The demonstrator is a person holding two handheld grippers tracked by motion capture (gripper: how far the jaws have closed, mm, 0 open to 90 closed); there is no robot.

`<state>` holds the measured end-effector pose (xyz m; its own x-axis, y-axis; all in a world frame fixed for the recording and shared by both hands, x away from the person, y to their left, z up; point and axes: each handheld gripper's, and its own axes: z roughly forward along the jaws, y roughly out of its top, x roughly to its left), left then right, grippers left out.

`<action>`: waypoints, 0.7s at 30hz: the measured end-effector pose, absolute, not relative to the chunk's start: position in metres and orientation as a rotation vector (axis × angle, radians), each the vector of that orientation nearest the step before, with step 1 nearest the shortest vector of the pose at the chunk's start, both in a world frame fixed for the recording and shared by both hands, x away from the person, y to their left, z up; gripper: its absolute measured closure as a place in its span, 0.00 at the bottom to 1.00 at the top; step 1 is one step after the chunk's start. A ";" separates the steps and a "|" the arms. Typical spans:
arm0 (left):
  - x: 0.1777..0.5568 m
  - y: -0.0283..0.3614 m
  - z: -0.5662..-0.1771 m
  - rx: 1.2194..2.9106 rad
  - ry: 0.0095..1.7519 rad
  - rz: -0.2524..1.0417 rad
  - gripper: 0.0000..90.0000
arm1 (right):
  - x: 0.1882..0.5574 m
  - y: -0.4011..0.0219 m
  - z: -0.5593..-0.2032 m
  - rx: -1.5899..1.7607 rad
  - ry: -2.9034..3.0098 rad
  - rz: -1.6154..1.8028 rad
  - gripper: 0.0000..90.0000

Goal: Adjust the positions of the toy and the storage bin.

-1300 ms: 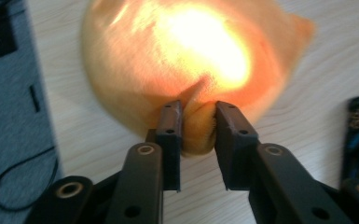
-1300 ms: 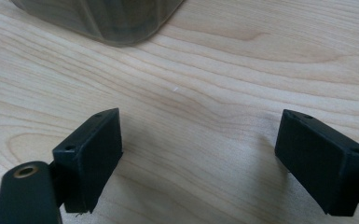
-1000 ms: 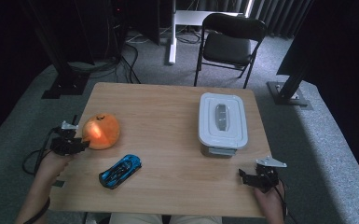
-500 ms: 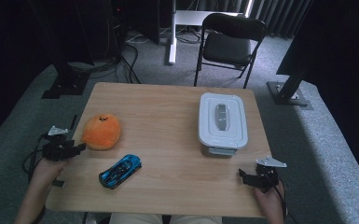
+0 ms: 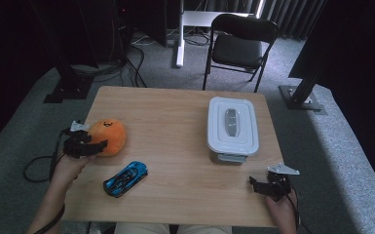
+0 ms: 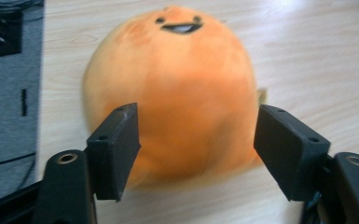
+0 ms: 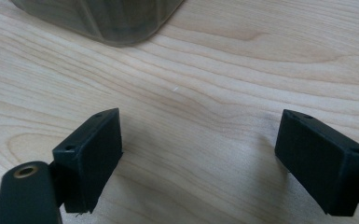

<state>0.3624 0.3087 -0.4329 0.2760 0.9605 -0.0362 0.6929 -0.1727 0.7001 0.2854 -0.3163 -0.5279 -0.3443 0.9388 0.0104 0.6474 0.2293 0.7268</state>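
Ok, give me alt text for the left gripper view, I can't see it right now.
An orange plush toy with a smiling face lies on the wooden table between the left gripper's open black jaws, which have just been opening off it.

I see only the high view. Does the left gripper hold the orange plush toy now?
Observer: No. In the left gripper view, the left gripper has just been opening; the orange plush toy sits between its jaws, with a gap at the right one.
Operator: Is the toy lifted?
Observer: No, it rests on the table.
Operator: And the right gripper?
Observer: The right gripper is open over bare wood, with the container corner ahead.
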 end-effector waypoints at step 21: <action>0.382 0.308 -0.462 1.959 1.427 0.624 0.77 | 0.285 -0.316 -0.528 1.457 2.076 0.904 0.16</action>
<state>0.3820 0.3076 -0.4623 0.3021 0.9532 0.0117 0.6561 -0.2168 0.7229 0.2854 -0.3162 -0.5279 -0.3442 0.9388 0.0104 0.6474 0.2293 0.7269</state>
